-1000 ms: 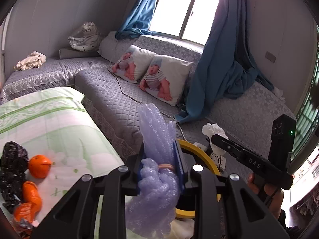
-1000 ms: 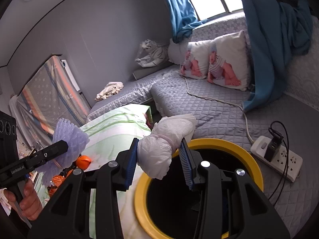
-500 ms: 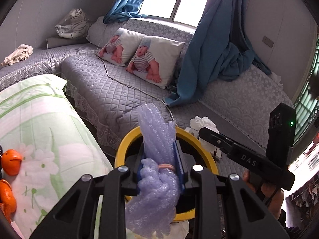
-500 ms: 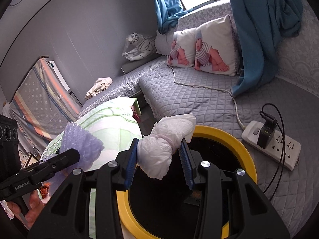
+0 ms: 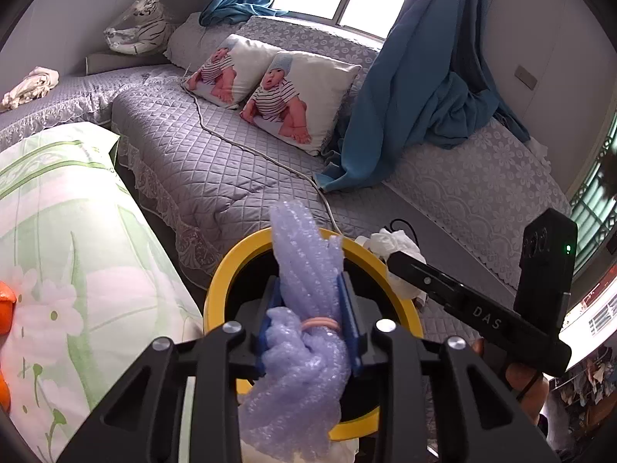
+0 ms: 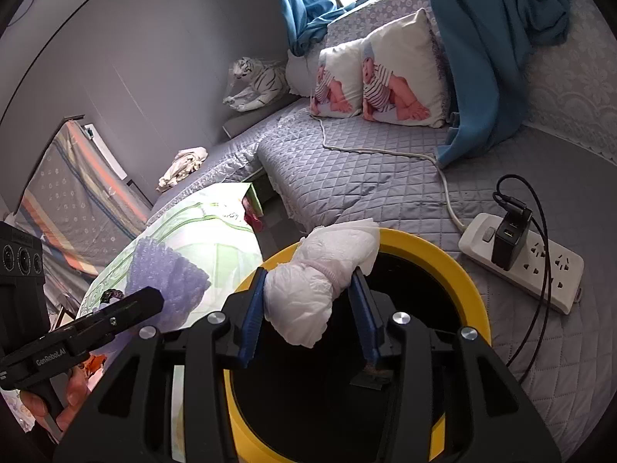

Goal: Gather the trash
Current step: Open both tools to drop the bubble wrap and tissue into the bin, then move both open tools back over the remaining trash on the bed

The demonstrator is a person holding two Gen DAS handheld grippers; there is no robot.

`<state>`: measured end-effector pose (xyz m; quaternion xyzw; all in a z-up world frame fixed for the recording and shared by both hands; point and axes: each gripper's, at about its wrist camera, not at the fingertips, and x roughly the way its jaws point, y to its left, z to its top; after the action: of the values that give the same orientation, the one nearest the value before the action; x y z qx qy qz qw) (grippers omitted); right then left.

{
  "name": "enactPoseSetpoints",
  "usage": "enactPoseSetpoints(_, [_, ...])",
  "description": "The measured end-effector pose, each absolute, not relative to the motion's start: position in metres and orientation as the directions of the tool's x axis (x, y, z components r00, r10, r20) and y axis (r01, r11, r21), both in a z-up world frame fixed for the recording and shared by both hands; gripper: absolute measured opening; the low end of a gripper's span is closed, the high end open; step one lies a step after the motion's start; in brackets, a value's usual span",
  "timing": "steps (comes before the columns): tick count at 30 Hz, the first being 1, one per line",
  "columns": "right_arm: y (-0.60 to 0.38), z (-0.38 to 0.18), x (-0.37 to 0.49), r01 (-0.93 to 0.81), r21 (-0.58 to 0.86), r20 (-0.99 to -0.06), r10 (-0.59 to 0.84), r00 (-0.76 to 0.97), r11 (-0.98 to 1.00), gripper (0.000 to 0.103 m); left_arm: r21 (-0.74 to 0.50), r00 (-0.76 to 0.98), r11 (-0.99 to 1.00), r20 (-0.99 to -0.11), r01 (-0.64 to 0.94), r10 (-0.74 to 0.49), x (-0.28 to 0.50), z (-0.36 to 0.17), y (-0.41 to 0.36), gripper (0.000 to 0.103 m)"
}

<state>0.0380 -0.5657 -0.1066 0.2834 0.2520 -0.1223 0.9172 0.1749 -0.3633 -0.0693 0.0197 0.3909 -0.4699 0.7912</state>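
- Yellow-rimmed trash bin (image 6: 455, 266), black inside; interior dark, contents not discernible.
- L gripper (image 5: 308, 308) clenched on purple bubble-wrap bundle (image 5: 304, 270), tied w/ rubber band; bundle sits over near-left part of bin opening in left wrist view.
- R gripper (image 6: 308, 301) clenched on white crumpled tissue wad (image 6: 324, 266), tied w/ band; wad over bin's far-left rim.
- From right wrist view, bubble wrap is left of bin, over the green floral cloth (image 6: 200, 231).
- Table w/ that cloth left of bin; an orange fruit (image 5: 5, 305) at its left edge.
- Grey quilted sofa (image 5: 200, 162) beyond bin; white power strip (image 6: 532, 262) w/ black charger (image 6: 509, 239) right of bin, white cord running far.
- 2 baby-print cushions (image 5: 270, 88), blue curtain (image 5: 416, 88) draped on sofa, window behind.
- Plush white tiger (image 6: 254, 85) far left; rumpled cloth (image 6: 181, 166) nearer.
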Motion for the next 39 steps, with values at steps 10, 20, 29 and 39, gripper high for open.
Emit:
enactPoseSetpoints(10, [-0.573, -0.111, 0.031, 0.409, 0.47, -0.533, -0.118, 0.838, 0.782, 0.061, -0.382, 0.269, 0.583, -0.62, 0.717, -0.737, 0.183, -0.069, -0.354, 0.069])
enactPoseSetpoints(20, [-0.574, -0.102, 0.022, 0.398, 0.48, -0.507, -0.124, 0.853, 0.782, 0.067, -0.419, 0.365, 0.638, -0.564, 0.647, -0.741, 0.202, -0.05, -0.322, 0.083])
enactPoseSetpoints(29, [-0.553, -0.07, 0.026, 0.334, 0.465, -0.448, -0.108, 0.888, 0.82, 0.074, -0.423, 0.484, 0.689, -0.498, 0.589, -0.72, 0.221, -0.013, -0.264, 0.084])
enactPoseSetpoints(39, [-0.502, -0.015, 0.05, 0.214, 0.421, -0.361, -0.054, 0.931, 0.882, 0.088, -0.371, 0.66, 0.792, -0.439, 0.485, -0.61, 0.231, 0.035, -0.161, 0.089])
